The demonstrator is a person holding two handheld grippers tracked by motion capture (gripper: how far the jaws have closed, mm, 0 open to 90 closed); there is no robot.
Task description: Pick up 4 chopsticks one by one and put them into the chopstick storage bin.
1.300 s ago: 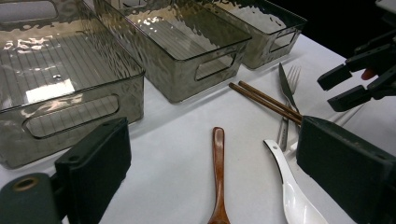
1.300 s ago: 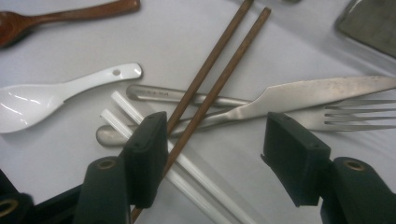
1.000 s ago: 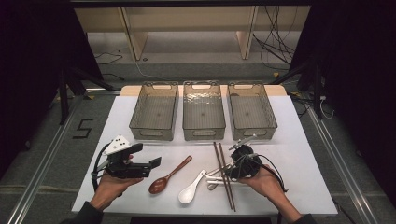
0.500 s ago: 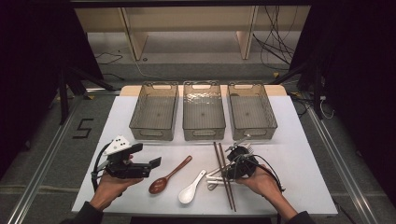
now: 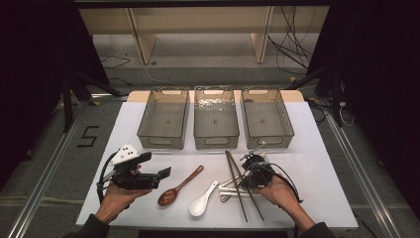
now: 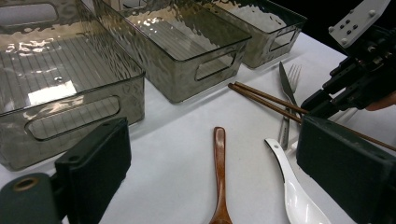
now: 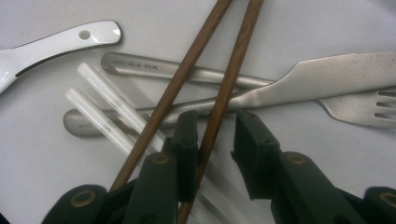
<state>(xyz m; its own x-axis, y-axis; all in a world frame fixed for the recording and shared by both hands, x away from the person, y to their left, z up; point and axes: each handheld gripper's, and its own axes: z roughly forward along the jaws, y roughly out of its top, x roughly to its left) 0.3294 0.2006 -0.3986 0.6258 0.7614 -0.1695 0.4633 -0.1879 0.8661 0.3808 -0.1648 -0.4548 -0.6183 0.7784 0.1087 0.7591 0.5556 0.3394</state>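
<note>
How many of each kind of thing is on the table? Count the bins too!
Clear bins: 3
Brown chopsticks: 2
White chopsticks: 2
Spoons: 2, one brown wooden spoon and one white soup spoon
Metal knife: 1
Metal fork: 1
Total: 11

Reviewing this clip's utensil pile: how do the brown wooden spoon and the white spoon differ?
The brown wooden spoon is dark with a long, straight, slim handle; the white spoon is glossy, shorter and broader, with a hole near its handle end. The brown one lies alone; the white one's handle ends by the clear sticks. Both lie flat on the table, bowls toward the person, untouched.
</note>
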